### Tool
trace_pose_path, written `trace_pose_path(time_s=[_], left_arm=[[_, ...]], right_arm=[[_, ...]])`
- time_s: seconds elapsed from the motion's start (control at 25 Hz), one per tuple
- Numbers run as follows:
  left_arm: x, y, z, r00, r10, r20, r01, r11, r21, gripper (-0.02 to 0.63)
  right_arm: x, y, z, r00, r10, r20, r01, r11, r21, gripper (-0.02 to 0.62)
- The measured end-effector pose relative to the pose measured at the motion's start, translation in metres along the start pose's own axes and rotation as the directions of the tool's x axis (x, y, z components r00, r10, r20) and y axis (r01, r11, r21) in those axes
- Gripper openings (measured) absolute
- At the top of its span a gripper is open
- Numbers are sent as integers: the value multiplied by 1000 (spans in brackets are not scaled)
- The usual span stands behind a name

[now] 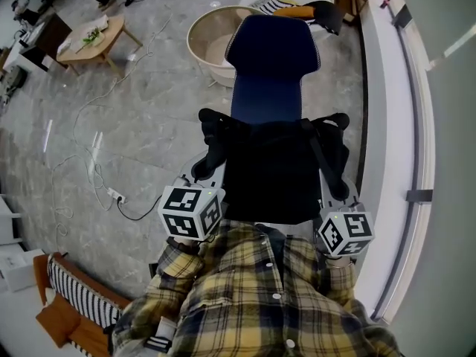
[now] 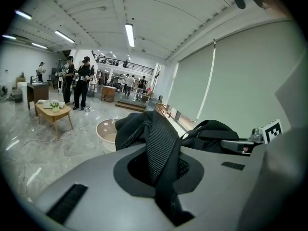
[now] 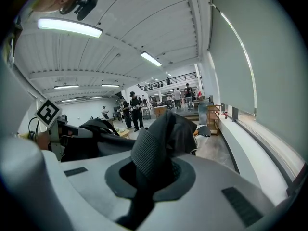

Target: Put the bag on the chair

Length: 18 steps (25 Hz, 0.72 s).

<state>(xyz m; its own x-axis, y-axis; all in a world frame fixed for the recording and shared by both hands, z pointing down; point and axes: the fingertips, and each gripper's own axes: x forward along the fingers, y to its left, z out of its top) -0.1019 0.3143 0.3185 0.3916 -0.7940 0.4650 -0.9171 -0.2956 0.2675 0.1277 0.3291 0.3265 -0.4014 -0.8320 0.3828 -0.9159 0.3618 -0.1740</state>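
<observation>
Bag [image 1: 269,177] black; chair [image 1: 271,58] navy blue; shirt [image 1: 253,296] yellow-navy plaid; floor [image 1: 149,110] grey marbled; cushion [image 1: 78,294] black-white striped.

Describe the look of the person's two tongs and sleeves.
The left tongs and right tongs have smooth pale grey shells with a dark rounded hollow and black ribbed strips. Each carries a white cube with black square markers: left cube, right cube. The sleeves belong to a yellow, navy and white plaid shirt with white buttons.
</observation>
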Motion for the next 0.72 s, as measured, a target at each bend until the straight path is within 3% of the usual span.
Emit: trace_pose_path(time_s=[0.36, 0.72], left_arm=[[80, 74, 70, 1000, -26, -9, 26, 999, 30, 32], [129, 119, 110, 998, -68, -14, 68, 997, 43, 32]], right_arm=[[111, -2, 51, 999, -39, 12, 39, 999, 24, 28], [174, -4, 81, 997, -80, 13, 80, 996, 51, 28]])
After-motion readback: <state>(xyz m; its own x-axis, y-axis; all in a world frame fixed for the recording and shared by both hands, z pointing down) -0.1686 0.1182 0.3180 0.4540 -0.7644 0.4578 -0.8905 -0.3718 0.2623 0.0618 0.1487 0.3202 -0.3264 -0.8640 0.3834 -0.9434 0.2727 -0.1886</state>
